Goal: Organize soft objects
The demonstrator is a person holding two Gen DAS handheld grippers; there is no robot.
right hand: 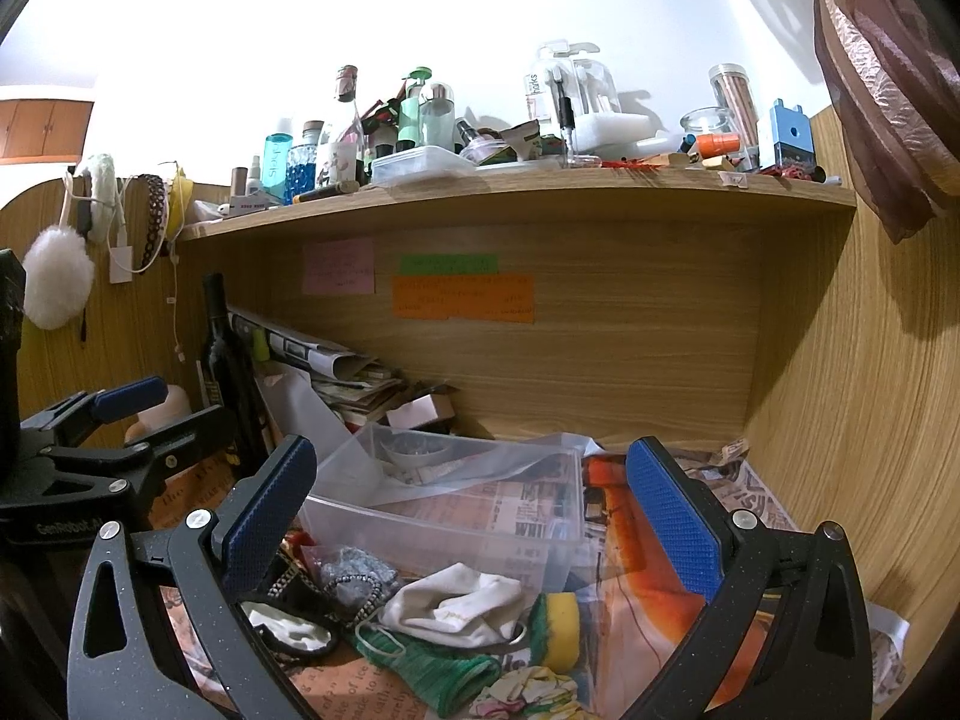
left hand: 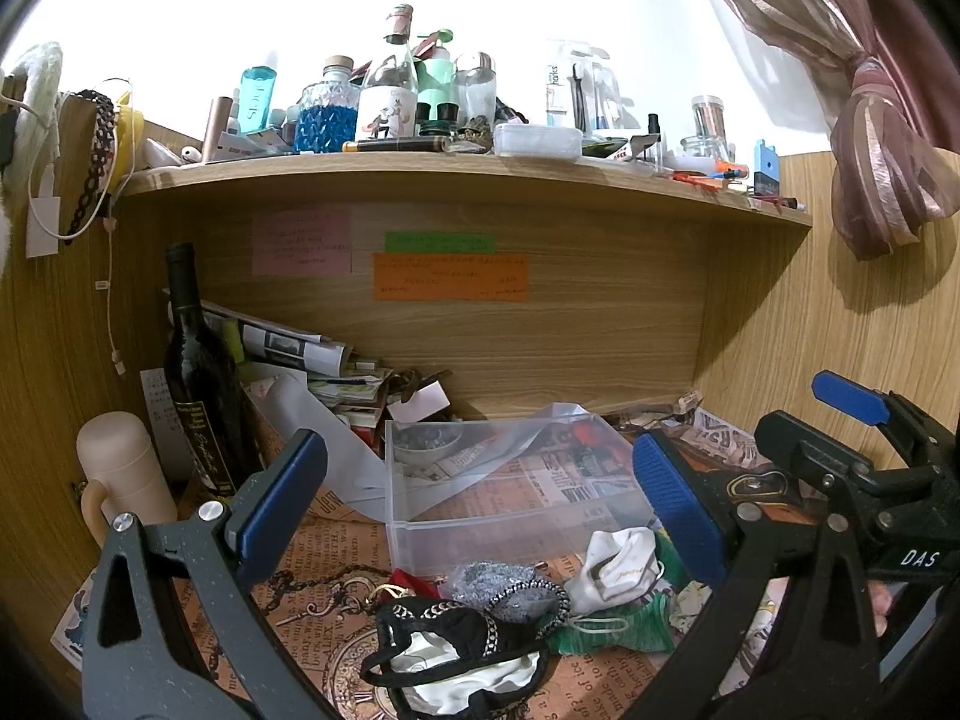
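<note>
A clear plastic bin (left hand: 516,480) sits on the newspaper-covered desk (left hand: 336,546), its open top facing up, and it reads as the place meant to receive the soft things. Those things lie heaped on the desk just in front of the bin, on the side nearest the cameras: a crumpled white sock (right hand: 462,606) against the bin's front wall, a green knitted cloth (right hand: 444,672) in front of the sock, a yellow-and-green sponge (right hand: 558,624) near the bin's front right corner, a grey sparkly pouch (left hand: 498,588) toward the bin's front left, and a black lace garment with white lining (left hand: 450,654) farthest from the bin. None appears to be in the bin yet, so the sorting seems barely begun.

The left gripper (left hand: 480,504) hangs above the pile with its blue pads wide apart and nothing between them, the bin and the heap framed in the gap. The right gripper (right hand: 474,516) is likewise spread and empty, aimed at the sock and sponge before the bin. Both seem held open and raised so that either can drop onto a piece and lift it the short way over the front wall.

A loose sheet of clear plastic film (right hand: 480,462) drapes into the bin and could get in the way of dropping things in.
</note>
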